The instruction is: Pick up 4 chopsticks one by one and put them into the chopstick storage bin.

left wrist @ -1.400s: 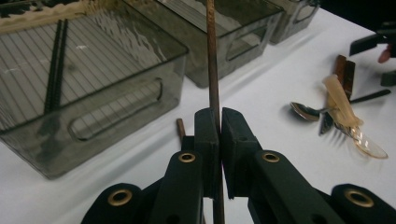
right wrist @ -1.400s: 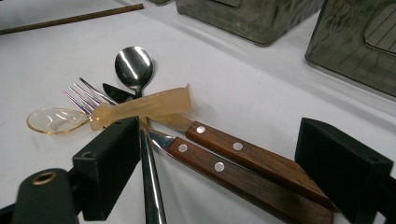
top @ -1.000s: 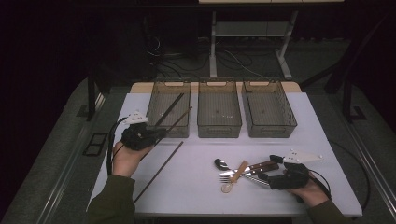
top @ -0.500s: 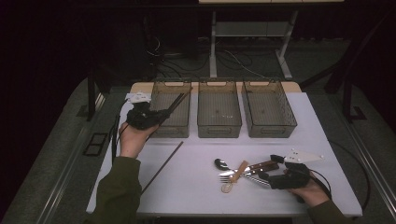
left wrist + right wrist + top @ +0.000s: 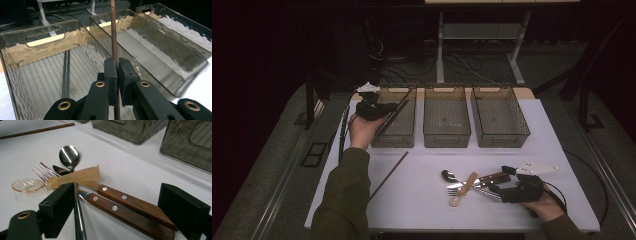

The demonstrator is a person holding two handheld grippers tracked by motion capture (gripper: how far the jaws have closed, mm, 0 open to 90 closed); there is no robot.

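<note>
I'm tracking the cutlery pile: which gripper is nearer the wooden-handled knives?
Right. The right gripper has its open fingers either side of the wooden-handled knives; the left gripper is far off, at the left bin.

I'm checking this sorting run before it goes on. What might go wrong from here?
The left claw pinches the thin brown chopstick near one end, so the long free part may swing and knock the left bin wall, or land askew on the two dark chopsticks already inside. The right claw stands open around the two wooden-handled utensils, which lie in a crossed pile; closing may grab both.
</note>
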